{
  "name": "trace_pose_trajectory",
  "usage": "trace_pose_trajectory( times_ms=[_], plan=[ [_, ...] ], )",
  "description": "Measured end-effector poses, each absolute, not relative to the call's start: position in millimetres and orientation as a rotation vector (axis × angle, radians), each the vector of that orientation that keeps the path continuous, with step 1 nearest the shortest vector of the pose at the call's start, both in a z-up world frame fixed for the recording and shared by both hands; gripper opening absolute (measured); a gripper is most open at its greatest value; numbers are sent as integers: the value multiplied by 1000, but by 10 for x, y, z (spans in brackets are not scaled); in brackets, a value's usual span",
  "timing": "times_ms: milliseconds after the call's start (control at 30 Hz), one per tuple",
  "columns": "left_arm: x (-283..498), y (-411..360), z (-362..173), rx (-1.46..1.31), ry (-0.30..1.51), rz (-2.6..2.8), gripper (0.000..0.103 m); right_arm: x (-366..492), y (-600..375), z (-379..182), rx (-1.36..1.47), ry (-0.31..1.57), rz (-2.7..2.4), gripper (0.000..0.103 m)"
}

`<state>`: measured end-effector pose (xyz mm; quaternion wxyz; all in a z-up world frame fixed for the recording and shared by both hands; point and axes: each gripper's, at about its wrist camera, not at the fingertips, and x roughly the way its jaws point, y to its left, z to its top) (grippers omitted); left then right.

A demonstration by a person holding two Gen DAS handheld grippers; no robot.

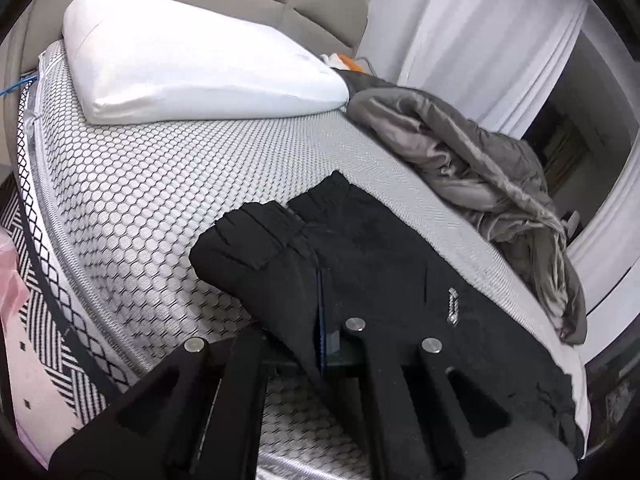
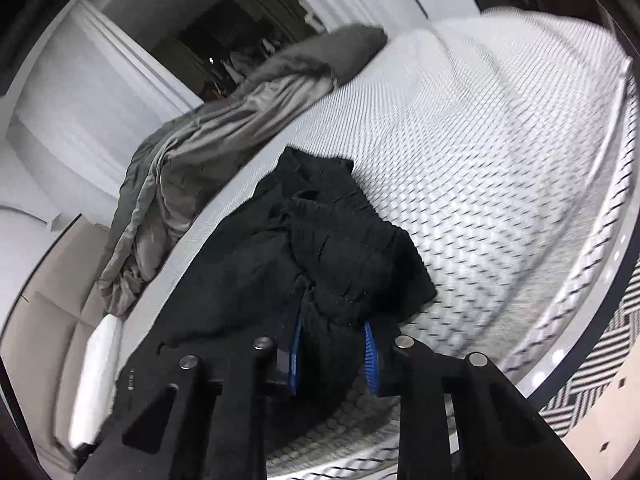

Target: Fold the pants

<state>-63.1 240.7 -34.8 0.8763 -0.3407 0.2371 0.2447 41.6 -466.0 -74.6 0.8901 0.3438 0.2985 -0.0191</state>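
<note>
Black pants [image 1: 380,248] lie crumpled on a bed's honeycomb-patterned mattress [image 1: 160,184], with the ribbed cuffs or waistband at the far end. In the left wrist view my left gripper [image 1: 322,336] is shut on a fold of the pants, and its blue pads meet on a thin edge of cloth. In the right wrist view the pants [image 2: 320,240] are bunched in a heap, and my right gripper [image 2: 332,356] holds a thick wad of the black cloth between its two blue pads [image 2: 294,356]. The view is somewhat blurred.
A white pillow [image 1: 192,68] lies at the head of the bed against a beige headboard. A rumpled grey blanket [image 1: 480,176] runs along the mattress's far side, beside white curtains [image 1: 480,32]. A black-and-white patterned rug [image 1: 40,340] covers the floor beside the bed.
</note>
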Motion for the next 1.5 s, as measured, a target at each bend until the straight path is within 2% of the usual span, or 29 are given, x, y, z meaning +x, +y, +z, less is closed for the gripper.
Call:
trace_pose_trajectory(
  times_ms=[133,300,600,800,1000,1167,1267,1300,1333,1367,1400,1433,1500],
  plan=[
    [-571,2551,-550,-804,576,496,1,380,-4704,-1003,740,718,-60,24],
    [-649,2527,-479,-804,520,483,1,200,-4773,-945,785,615,-22,21],
    [-1033,2539,-93,-806,411,492,0,-59,-4663,-456,739,487,-45,17],
    [-813,2641,141,-810,412,484,0,108,-4503,-1,670,423,-49,17],
    [-159,2784,464,-760,435,498,0,749,-4426,374,635,431,-80,17],
    [808,2936,645,-665,518,534,0,1640,-4337,583,614,476,-102,18],
    [1404,3076,504,-635,611,567,2,2413,-4195,597,592,506,-104,22],
    [1600,3157,418,-636,650,580,4,2637,-4174,550,608,525,-84,29],
    [1719,3195,355,-640,676,587,14,2892,-4142,495,615,559,-90,44],
    [1850,3248,295,-645,707,593,23,3113,-4095,450,588,584,-114,49],
    [1924,3287,274,-639,715,614,55,3264,-4047,430,559,582,-141,56],
    [1943,3329,285,-626,710,644,88,3386,-3996,403,526,592,-168,59],
    [1884,3391,363,-619,660,678,101,3507,-3906,363,492,621,-177,59]
  ],
)
